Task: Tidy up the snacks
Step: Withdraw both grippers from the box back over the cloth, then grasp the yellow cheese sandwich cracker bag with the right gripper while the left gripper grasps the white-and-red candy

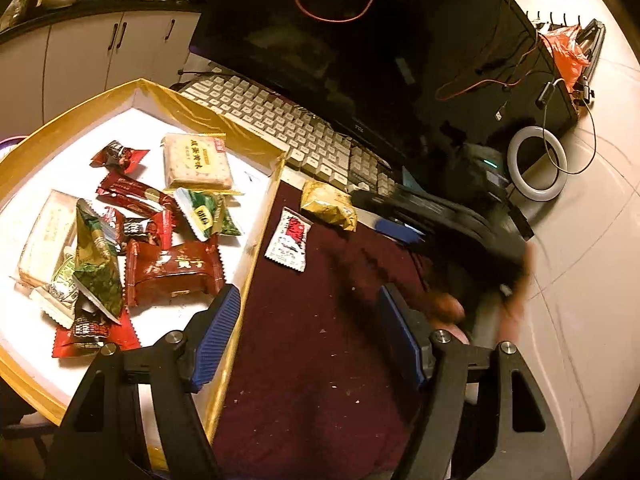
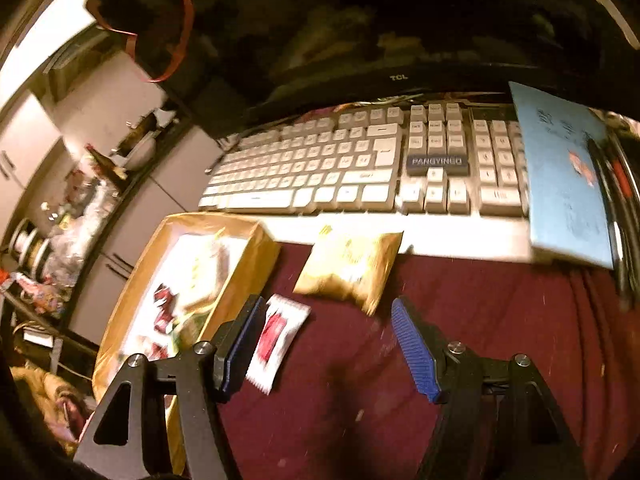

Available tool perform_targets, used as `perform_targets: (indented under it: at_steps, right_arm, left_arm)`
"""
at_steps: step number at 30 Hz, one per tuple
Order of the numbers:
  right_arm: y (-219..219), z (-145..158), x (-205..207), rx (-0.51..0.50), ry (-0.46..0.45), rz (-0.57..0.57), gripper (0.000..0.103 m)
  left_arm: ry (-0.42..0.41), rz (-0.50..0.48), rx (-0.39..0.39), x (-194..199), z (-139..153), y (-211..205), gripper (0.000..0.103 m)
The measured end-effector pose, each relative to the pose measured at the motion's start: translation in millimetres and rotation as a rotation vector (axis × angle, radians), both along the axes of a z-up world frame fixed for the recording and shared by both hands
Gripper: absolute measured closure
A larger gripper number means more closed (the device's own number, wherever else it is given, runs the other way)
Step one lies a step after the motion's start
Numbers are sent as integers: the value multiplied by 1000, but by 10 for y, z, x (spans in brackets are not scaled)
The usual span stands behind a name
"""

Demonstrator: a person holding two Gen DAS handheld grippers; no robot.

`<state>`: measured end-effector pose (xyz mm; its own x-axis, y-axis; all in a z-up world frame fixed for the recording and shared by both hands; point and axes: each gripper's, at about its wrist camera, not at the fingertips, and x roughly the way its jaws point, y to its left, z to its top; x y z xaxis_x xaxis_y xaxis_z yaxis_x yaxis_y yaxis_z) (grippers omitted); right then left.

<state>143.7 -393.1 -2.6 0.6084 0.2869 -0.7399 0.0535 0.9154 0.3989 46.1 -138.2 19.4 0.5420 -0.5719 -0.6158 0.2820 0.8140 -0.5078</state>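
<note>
A gold-rimmed box with a white floor holds several wrapped snacks. It also shows in the right wrist view. On the dark red cloth beside it lie a white-and-red sachet and a gold packet. My left gripper is open and empty, its left finger over the box's right rim. My right gripper is open and empty, just in front of the sachet and the gold packet. It shows blurred in the left wrist view.
A white keyboard lies behind the snacks, below a dark TCL monitor. A light blue card rests on the keyboard's right end. A white ring light and red cables are at the right. Kitchen cabinets stand at the left.
</note>
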Motion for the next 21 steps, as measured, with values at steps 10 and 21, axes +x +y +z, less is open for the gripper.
perform_targets:
  at_steps: [10,21]
  right_arm:
    - [176,-296,610,-37,130,-14,34]
    - [-19,-219,334,-62,125,-61,57]
  left_arm:
    - [-15,-22,46,-53,20,-159,33]
    - [-23,-47,90,-70,40,-342,33]
